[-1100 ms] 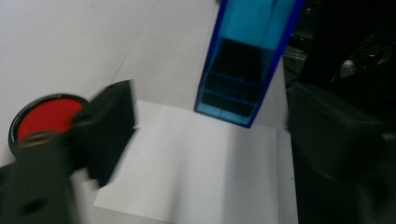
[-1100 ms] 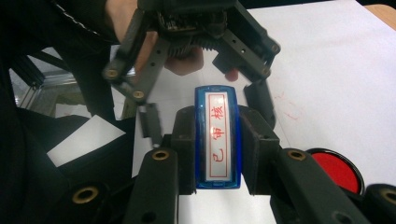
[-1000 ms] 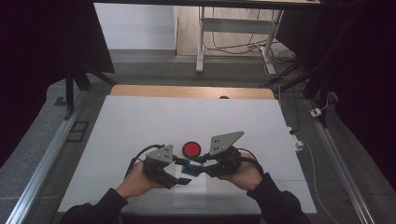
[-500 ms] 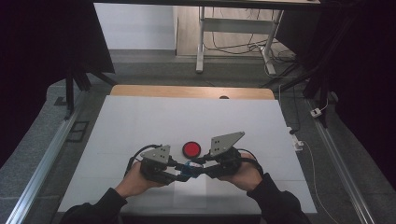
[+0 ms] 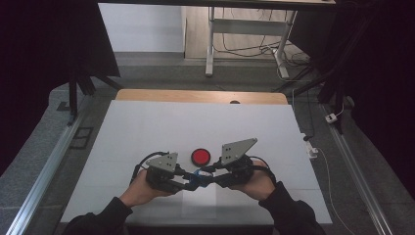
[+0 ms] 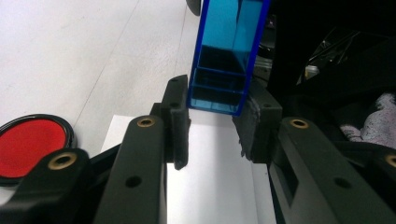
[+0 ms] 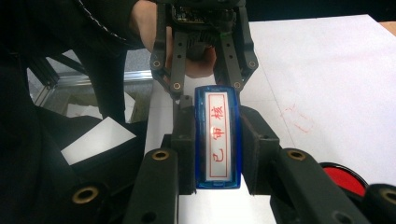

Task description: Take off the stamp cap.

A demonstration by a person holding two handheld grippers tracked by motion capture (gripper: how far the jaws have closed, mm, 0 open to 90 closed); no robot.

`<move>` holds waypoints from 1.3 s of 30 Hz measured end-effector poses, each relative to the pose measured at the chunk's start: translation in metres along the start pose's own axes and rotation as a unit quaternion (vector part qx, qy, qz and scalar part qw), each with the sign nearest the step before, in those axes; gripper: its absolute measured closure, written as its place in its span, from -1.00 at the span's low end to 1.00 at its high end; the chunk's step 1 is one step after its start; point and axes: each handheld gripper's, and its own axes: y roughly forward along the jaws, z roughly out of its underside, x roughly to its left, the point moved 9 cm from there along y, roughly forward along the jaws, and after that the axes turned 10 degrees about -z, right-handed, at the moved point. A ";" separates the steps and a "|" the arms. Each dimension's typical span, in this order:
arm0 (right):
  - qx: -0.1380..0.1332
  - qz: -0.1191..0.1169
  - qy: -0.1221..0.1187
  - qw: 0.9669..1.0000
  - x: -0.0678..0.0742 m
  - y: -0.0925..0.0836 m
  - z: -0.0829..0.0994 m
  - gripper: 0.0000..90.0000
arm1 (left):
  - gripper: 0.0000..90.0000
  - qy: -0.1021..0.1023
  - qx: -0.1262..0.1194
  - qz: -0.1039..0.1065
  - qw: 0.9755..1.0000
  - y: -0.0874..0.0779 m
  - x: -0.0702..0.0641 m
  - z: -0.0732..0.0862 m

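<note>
A blue stamp [image 5: 198, 179] with a white label in red characters [image 7: 218, 140] is held level between both grippers, just above the table. My right gripper [image 7: 218, 154] is shut on its body, pads pressing both long sides. My left gripper [image 6: 215, 126] faces it from the other side. Its jaws have just been closing on the stamp's translucent blue end [image 6: 224, 51], and the pads now press on it. In the high view the left gripper [image 5: 192, 183] and the right gripper [image 5: 206, 176] meet near the table's front edge. A round red ink pad [image 5: 200, 156] lies just beyond them.
The white table top [image 5: 147, 127] stretches away behind the hands, with a wooden strip [image 5: 195, 96] at its far edge. A white paper sheet [image 6: 210, 186] lies under the grippers. Faint red stamp marks [image 7: 299, 119] show on the table. Metal rails [image 5: 49, 161] run along both sides.
The left gripper's jaws have drawn together around the blue stamp's end. Both hands have stayed in the same spot, and the right gripper keeps its grip.
</note>
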 end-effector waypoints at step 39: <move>-0.027 -0.009 -0.008 1.000 0.003 -0.002 -0.004 0.57 | 0.55 0.018 0.006 0.018 1.000 -0.008 -0.002 -0.003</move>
